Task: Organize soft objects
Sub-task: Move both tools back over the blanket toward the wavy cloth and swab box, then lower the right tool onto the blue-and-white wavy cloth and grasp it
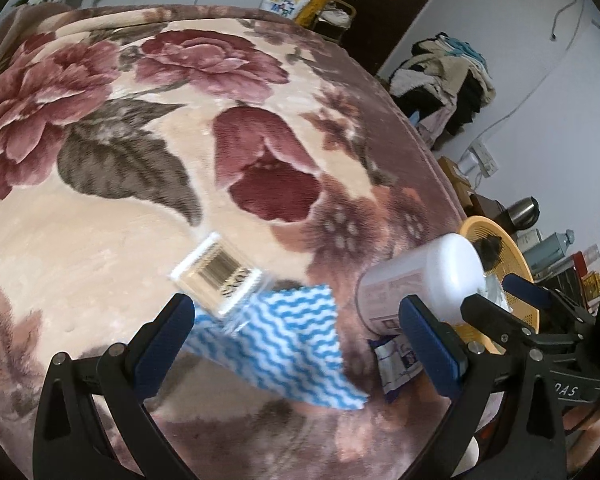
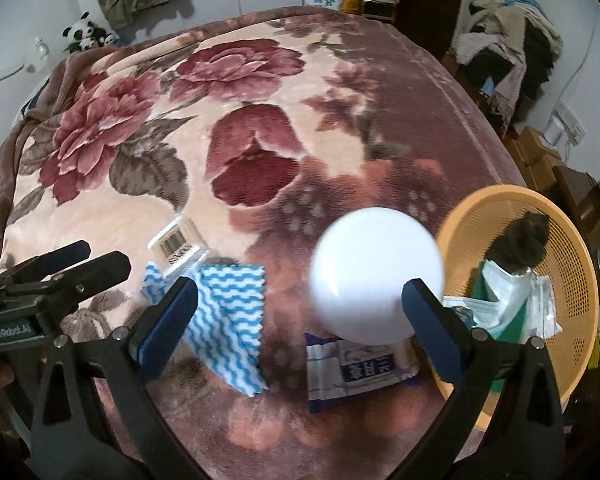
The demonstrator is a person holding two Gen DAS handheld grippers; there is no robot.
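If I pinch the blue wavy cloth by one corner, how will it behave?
The blue wavy cloth looks thin and lies flat, so probably floppy and light. The clear box overlaps its far edge, so lifting may drag or tip it.

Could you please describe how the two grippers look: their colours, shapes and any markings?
Both grippers are alike: the left gripper and the right gripper have black plastic frames, angular and ribbed, with silver screws at the joints. Each has two fingers with dark blue pads. White lettering "GenRobot.AI" stands on the left one's side in the right wrist view. No cables or sleeves show.
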